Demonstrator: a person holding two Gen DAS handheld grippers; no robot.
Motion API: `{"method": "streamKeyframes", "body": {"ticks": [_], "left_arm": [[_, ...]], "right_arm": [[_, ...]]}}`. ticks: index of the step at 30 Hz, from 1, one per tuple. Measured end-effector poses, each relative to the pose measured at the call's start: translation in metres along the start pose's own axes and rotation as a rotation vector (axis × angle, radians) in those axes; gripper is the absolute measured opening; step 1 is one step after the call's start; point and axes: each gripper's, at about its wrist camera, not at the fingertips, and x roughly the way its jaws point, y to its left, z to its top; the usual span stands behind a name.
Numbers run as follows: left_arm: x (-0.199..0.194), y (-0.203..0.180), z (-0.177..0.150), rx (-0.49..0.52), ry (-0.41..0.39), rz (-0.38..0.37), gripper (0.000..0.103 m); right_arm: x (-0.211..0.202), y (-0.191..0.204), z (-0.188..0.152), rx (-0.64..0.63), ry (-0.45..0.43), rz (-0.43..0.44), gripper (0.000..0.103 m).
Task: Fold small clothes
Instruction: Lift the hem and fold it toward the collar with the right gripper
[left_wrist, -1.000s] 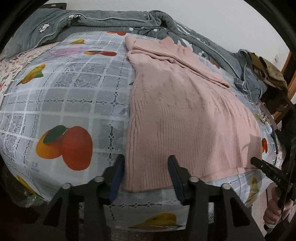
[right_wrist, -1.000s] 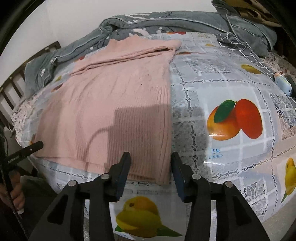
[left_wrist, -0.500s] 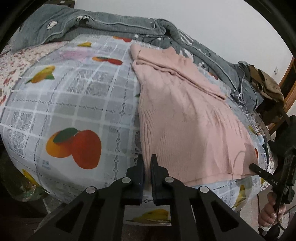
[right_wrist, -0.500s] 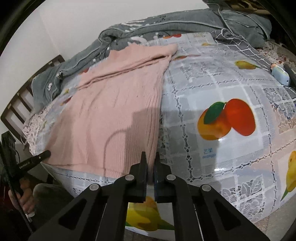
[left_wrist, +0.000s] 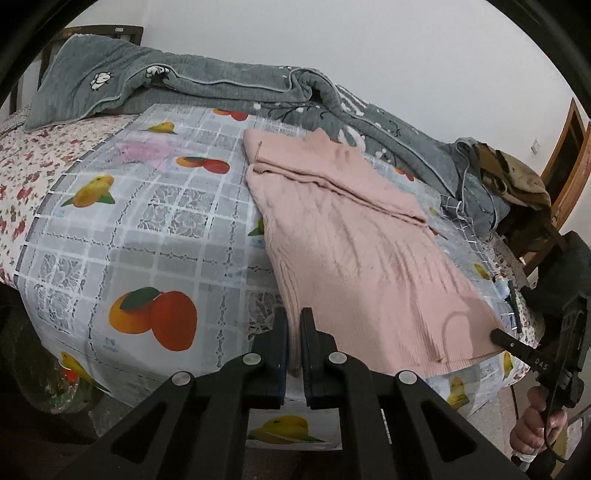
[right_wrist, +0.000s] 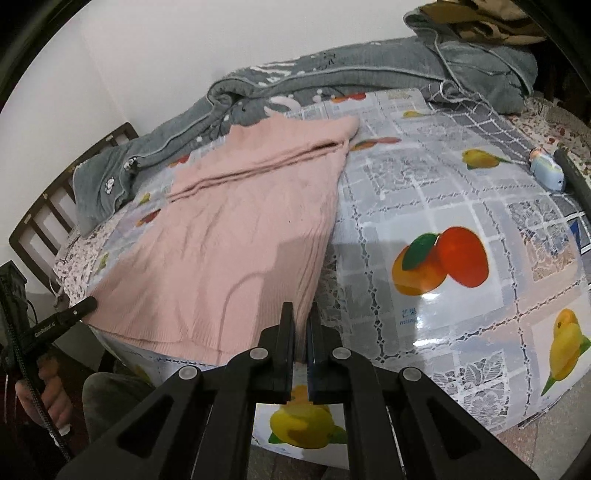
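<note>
A pink knit sweater (left_wrist: 354, 251) lies flat on a fruit-print tablecloth (left_wrist: 155, 236), sleeves folded across its far end. My left gripper (left_wrist: 293, 332) is shut on the sweater's near left hem corner and holds it slightly raised. In the right wrist view the sweater (right_wrist: 236, 236) spreads to the left, and my right gripper (right_wrist: 301, 325) is shut on its near right hem corner. Each gripper also shows at the edge of the other view, at the opposite hem corner.
A grey blanket (left_wrist: 192, 85) is bunched along the far side of the bed. Brown and grey clothes (left_wrist: 513, 177) pile at the far right. A small light-blue object (right_wrist: 546, 168) lies on the cloth at right. A wooden headboard (right_wrist: 40, 206) stands at left.
Both grippers went from open around the hem to shut on its corners. Both have since risen and pulled back a little with the hem.
</note>
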Motion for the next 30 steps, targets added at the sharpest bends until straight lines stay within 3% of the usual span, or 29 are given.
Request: {"method": "streamKeyframes", "body": {"ticks": [19, 30], "left_arm": [[-0.043, -0.018, 0.022, 0.033, -0.118, -0.048, 0.007], [-0.029, -0.016, 0.072, -0.035, -0.15, -0.04, 0.007]], "right_arm": [[-0.046, 0.001, 0.021, 0.032, -0.118, 0.083, 0.005], [-0.037, 0.004, 0.074, 0.055, -0.169, 0.112, 0.005]]}}
